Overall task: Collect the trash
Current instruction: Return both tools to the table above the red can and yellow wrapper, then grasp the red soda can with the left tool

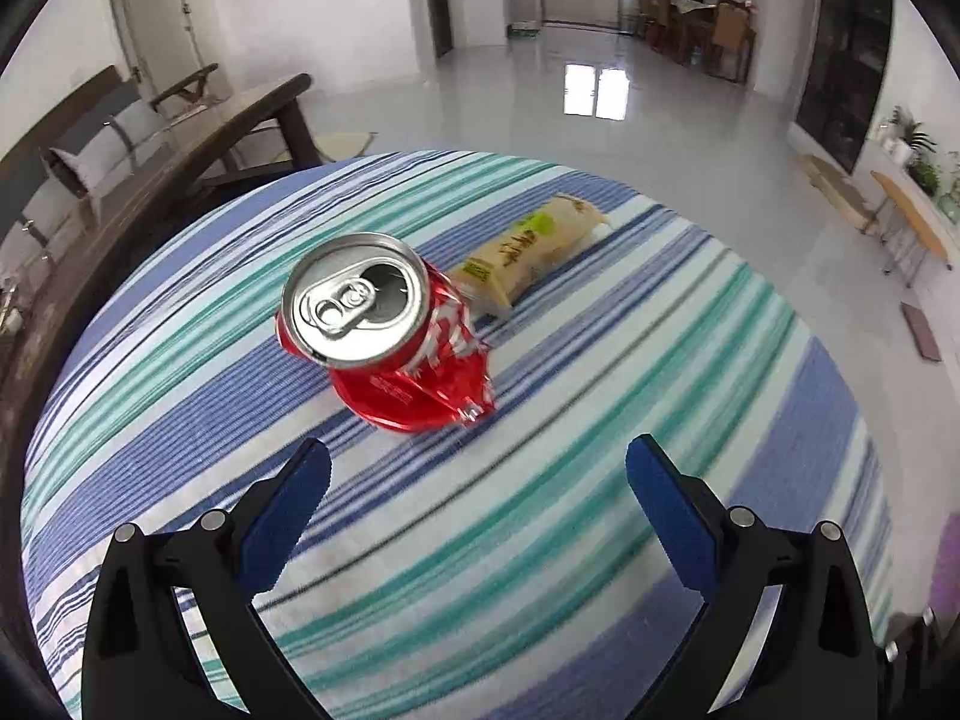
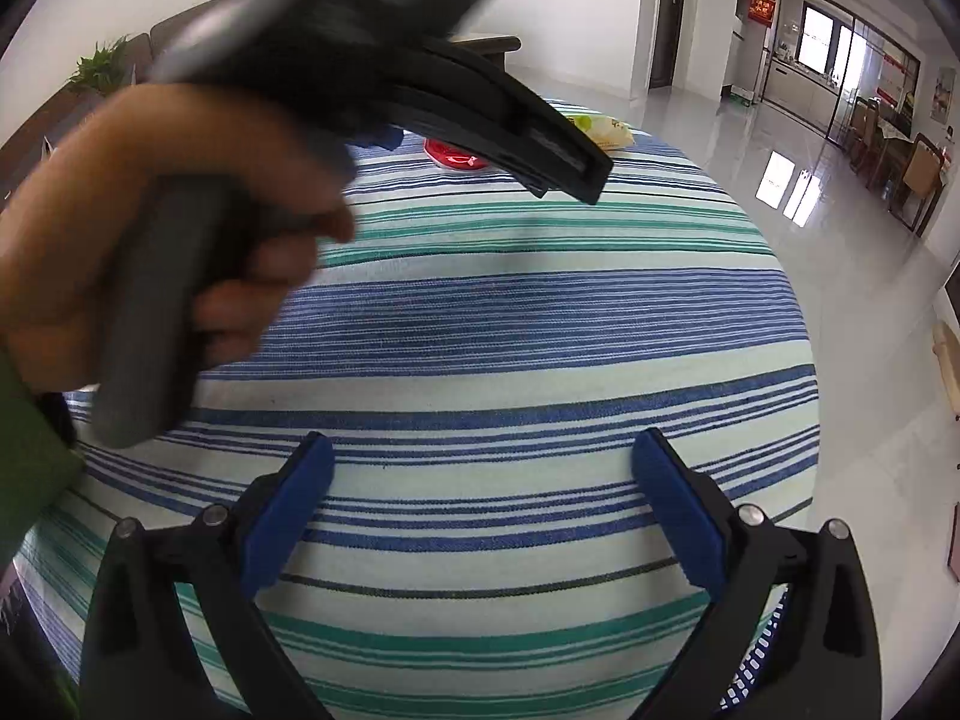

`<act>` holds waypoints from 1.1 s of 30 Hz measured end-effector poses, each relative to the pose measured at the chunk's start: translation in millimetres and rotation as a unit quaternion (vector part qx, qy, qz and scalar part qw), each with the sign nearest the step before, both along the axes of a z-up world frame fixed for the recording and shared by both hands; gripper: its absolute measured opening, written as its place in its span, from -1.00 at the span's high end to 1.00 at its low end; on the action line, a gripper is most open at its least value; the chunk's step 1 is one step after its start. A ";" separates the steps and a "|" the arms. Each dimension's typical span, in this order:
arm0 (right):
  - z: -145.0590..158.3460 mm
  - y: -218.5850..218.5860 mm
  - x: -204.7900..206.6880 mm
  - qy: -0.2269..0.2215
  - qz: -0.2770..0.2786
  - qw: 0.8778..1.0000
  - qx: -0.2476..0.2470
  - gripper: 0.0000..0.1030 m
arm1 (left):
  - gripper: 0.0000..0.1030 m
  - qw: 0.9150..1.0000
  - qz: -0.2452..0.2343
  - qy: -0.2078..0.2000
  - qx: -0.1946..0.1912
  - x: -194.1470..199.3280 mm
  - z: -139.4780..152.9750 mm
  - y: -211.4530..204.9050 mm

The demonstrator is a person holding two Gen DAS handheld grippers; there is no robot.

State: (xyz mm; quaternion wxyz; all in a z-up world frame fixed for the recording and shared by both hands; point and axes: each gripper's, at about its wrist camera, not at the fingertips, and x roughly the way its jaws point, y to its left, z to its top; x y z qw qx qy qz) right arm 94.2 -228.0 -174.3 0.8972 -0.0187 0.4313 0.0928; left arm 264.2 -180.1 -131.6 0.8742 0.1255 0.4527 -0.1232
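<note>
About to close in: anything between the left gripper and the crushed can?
Nothing: in the left wrist view only bare striped tablecloth separates the open left gripper from the crushed red can.

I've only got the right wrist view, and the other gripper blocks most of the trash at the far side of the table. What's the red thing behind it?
Observer: A crushed red soda can, standing with its opened top up on the striped tablecloth.
Operator: And the pale thing beside it?
Observer: A yellowish snack wrapper, lying just behind the can.
Operator: Is the left gripper on the can?
Observer: No. The left gripper is short of it, jaws open and empty.
</note>
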 end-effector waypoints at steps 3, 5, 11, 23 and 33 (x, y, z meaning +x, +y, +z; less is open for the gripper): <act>0.1 0.7 -1.6 -0.001 -0.001 1.000 0.000 -0.88 | -0.91 0.998 0.058 0.007 0.008 24.7 -12.0 0.1; -0.1 1.0 -2.7 -0.002 0.000 1.000 0.002 -0.88 | -0.91 0.996 0.091 0.009 -0.001 35.7 -12.0 12.9; -0.7 1.9 -2.8 -0.001 -0.002 1.000 0.000 -0.88 | -0.91 0.993 0.114 0.009 0.008 32.2 -9.7 80.9; 3.3 -9.1 -6.7 0.006 -0.006 0.999 0.043 -0.88 | -0.90 0.999 -0.012 0.011 -0.040 48.0 4.6 63.6; 31.4 -94.0 73.9 0.029 -0.143 0.977 0.153 -0.88 | -0.51 0.998 -0.031 0.020 -0.046 77.8 -15.6 63.4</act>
